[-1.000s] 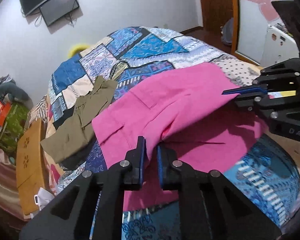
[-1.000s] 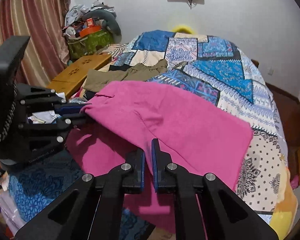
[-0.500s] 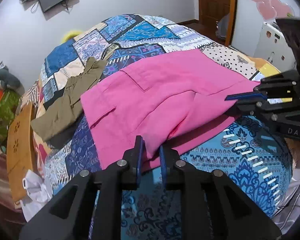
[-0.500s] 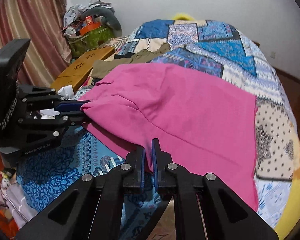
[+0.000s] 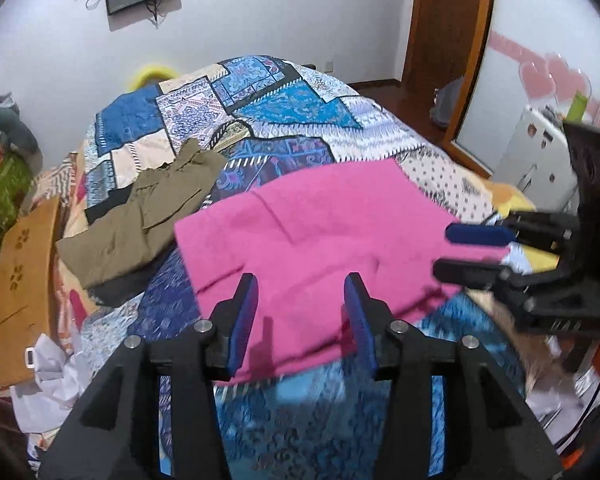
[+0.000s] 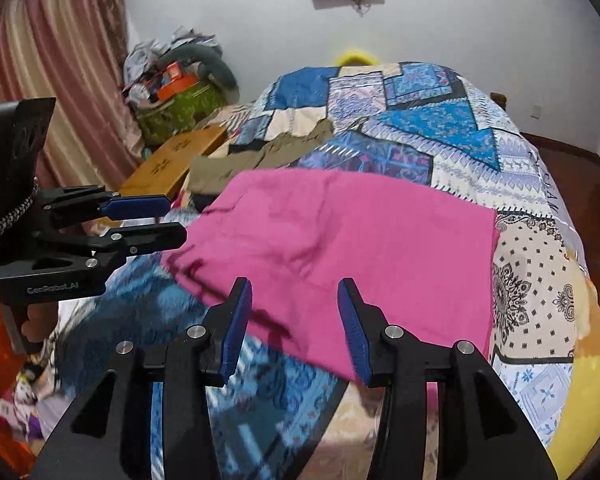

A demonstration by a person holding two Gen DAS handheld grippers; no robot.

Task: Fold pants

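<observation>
Now that both sets of jaws have let go of the pink cotton pants [image 5: 320, 248], which they were pinching at the near edge a moment ago, the fold looks laid down: the pants lie flat, doubled over, on the near part of the blue patchwork bedspread [image 5: 284, 108]. Left gripper [image 5: 300, 312] and right gripper [image 6: 296, 316] are both partway apart and opening, nothing pinched, so I'd guess another fold or smoothing comes next. Only readable writing is "GenRobot_AI" on the left gripper's body.
</observation>
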